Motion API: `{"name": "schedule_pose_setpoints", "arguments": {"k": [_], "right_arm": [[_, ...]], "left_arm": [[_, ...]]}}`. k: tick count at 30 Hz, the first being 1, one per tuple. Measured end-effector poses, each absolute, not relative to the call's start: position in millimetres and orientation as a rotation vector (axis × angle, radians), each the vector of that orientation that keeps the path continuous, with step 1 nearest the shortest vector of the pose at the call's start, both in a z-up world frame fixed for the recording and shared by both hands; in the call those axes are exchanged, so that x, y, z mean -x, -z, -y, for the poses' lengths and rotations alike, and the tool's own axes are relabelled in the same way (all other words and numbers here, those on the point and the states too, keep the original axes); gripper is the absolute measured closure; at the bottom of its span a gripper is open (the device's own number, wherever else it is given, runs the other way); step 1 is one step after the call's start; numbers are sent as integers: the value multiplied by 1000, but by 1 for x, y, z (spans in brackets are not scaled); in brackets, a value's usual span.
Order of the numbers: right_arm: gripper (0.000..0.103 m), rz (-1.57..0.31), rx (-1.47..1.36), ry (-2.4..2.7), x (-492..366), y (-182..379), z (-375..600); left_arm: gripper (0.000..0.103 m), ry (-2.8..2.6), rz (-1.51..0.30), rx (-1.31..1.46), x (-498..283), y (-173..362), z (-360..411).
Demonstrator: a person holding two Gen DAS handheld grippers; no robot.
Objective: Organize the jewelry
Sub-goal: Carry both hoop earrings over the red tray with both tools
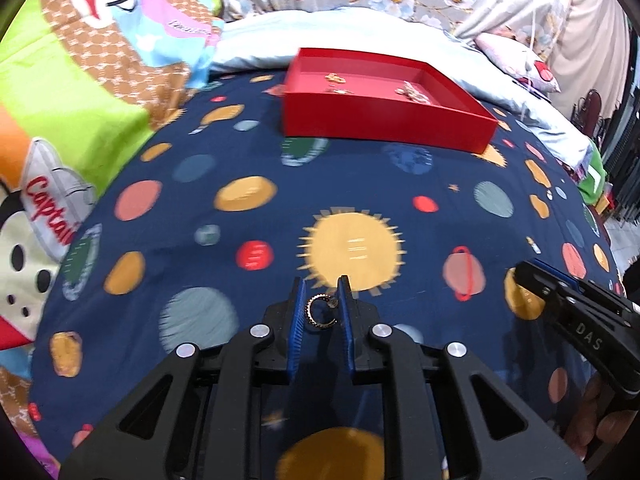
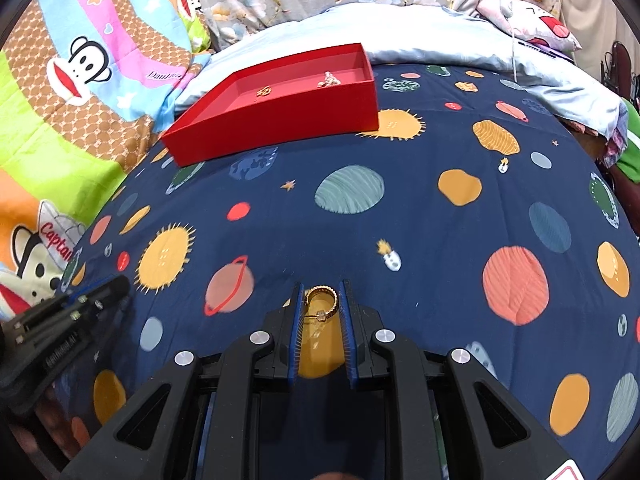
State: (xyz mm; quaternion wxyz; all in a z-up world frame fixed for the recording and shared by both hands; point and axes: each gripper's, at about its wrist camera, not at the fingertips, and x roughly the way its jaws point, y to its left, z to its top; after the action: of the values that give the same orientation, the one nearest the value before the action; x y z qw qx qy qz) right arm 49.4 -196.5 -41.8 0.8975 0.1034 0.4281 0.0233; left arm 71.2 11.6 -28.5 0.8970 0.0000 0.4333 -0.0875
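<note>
Both grippers carry earrings toward the red tray (image 1: 384, 124).
Left gripper (image 1: 321, 300) pinches a studded hoop earring (image 1: 320, 312); right gripper (image 2: 321, 300) clamps a ribbed gold hoop earring (image 2: 322, 300).

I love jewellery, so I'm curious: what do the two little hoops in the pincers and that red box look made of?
The hoop in the right gripper: ribbed earring, probably gold-coloured metal, shiny yellow.
The hoop in the left gripper: thinner beaded ring, likely metal, darker gold; blur leaves it open.
Red box: seemingly matt cardboard, with thin flat walls and sharp edges.
</note>
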Motion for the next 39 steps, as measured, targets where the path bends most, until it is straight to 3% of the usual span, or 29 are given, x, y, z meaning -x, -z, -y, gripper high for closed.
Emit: {"name": "schedule_pose_setpoints", "arguments": {"k": [15,39], "right_arm": [[87,-884,-197,-81,-28,26,188],[86,-705,-183,-103,-121,-50,217]], "left_arm": [[87,91,-910,48,-70,30,-60],[87,281,-685,-18,-157,-53,41]]}}
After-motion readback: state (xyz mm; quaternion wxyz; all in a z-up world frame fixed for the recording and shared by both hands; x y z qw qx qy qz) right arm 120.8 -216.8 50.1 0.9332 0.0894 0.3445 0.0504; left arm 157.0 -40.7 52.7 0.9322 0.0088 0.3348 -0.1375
